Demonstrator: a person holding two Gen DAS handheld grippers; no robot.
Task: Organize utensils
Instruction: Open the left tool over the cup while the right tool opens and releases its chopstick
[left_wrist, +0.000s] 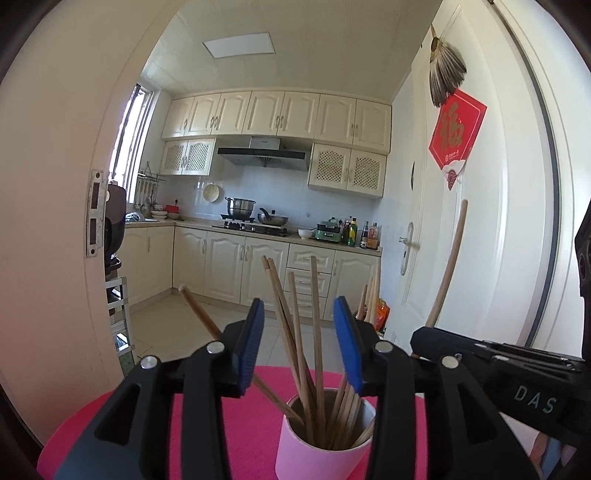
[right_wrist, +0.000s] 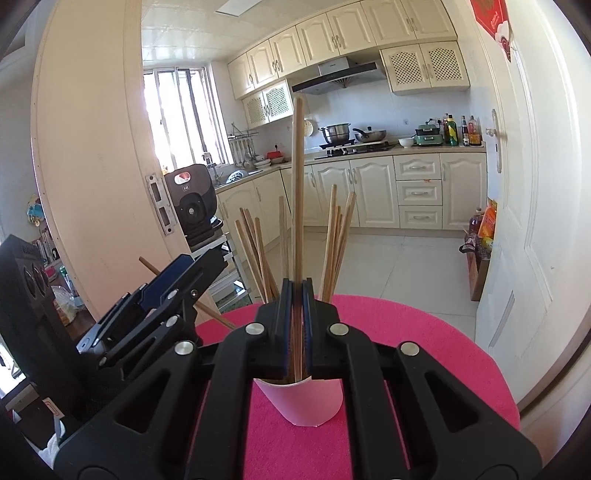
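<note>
A pink cup (left_wrist: 317, 454) stands on a round table with a pink cloth (left_wrist: 243, 406). It holds several wooden chopsticks (left_wrist: 317, 332). My left gripper (left_wrist: 299, 343) is open and empty, its blue pads on either side of the chopsticks above the cup. My right gripper (right_wrist: 296, 325) is shut on one wooden chopstick (right_wrist: 297, 192), held upright directly over the cup (right_wrist: 303, 400). The same held chopstick shows in the left wrist view (left_wrist: 448, 266), rising from the right gripper body. The left gripper shows at left in the right wrist view (right_wrist: 177, 280).
One chopstick (left_wrist: 201, 314) leans out of the cup far to the left. A white door (right_wrist: 524, 221) stands close on the right, a door edge (right_wrist: 92, 147) on the left. A kitchen with cabinets and tiled floor (right_wrist: 399, 266) lies beyond the table.
</note>
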